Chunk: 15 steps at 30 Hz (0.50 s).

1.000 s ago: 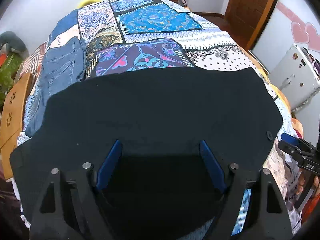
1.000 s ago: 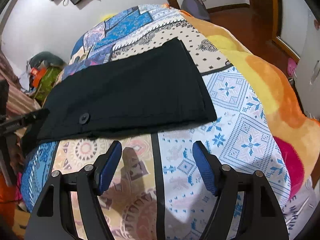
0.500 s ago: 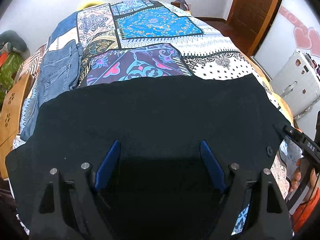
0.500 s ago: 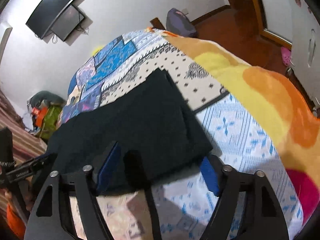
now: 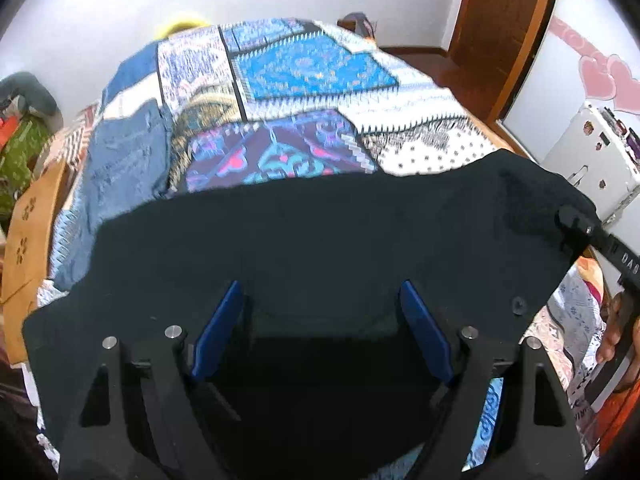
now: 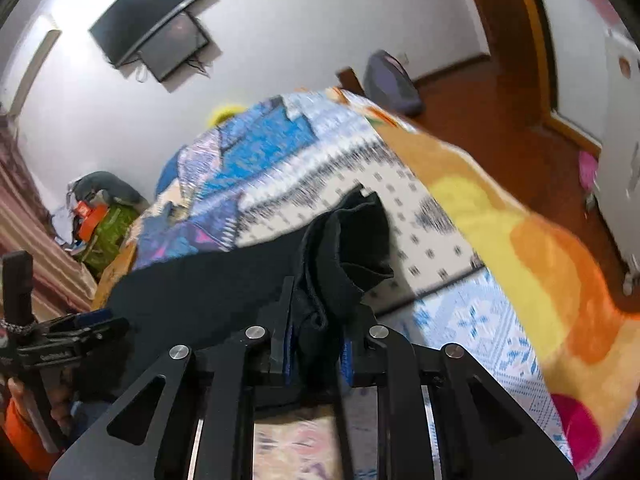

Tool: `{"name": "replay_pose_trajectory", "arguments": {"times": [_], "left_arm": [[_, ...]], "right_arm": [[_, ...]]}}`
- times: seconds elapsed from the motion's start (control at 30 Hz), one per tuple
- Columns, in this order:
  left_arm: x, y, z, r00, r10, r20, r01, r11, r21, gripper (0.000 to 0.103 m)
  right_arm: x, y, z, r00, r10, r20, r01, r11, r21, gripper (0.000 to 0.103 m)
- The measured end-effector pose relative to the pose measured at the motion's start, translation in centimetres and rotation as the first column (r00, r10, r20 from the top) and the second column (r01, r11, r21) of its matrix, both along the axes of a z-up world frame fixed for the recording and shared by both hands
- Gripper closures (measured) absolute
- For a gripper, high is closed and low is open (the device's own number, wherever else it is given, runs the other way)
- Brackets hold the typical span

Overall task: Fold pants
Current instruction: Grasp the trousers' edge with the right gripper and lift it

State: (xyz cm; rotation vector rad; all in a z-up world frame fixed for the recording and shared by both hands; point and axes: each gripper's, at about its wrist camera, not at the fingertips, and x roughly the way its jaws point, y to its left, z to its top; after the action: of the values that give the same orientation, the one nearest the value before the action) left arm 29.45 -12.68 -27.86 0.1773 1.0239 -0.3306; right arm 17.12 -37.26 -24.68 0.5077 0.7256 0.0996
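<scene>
— What sort of room is this?
— A bedroom in someone's home. There's a bed (image 5: 304,92) under a patchwork blanket, a television (image 6: 152,32) on the white wall, a wooden door (image 5: 500,28).
— And that corner?
— Pink heart stickers (image 5: 600,76) above a small white fridge (image 5: 592,160).

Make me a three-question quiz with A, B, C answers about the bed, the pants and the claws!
1. Where do the jeans lie?
A. on the bed's left side
B. on the floor
C. on the fridge

2. What colour are the pants being folded?
A. red
B. black
C. yellow

3. What is the right claw doing?
A. hanging wide open
B. holding a pillow
C. pinching the pants

Answers:
1. A, the jeans lie on the quilt at its left edge.
2. B, the cloth is black in both views.
3. C, black cloth is bunched between its shut fingers, while the left claw is open.
</scene>
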Motion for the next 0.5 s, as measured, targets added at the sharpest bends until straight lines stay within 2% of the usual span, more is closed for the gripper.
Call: {"name": "replay_pose_trajectory", "arguments": {"times": [0.3,0.5], "left_arm": [[-2.3,3.9,5.6,0.991,0.026,0.131,-0.017,0.997,-0.075,0.021],[-4.5,7.6,8.2,0.976,0.05,0.212,-0.027,0.994,-0.109,0.021]], "right_arm": [[0.5,5.1,7.1,0.981,0.109,0.16,-0.099,0.993,-0.07,0.093],[2.0,9.0,9.1,0.961,0.181,0.208,-0.169,0.983,-0.072,0.093]]}}
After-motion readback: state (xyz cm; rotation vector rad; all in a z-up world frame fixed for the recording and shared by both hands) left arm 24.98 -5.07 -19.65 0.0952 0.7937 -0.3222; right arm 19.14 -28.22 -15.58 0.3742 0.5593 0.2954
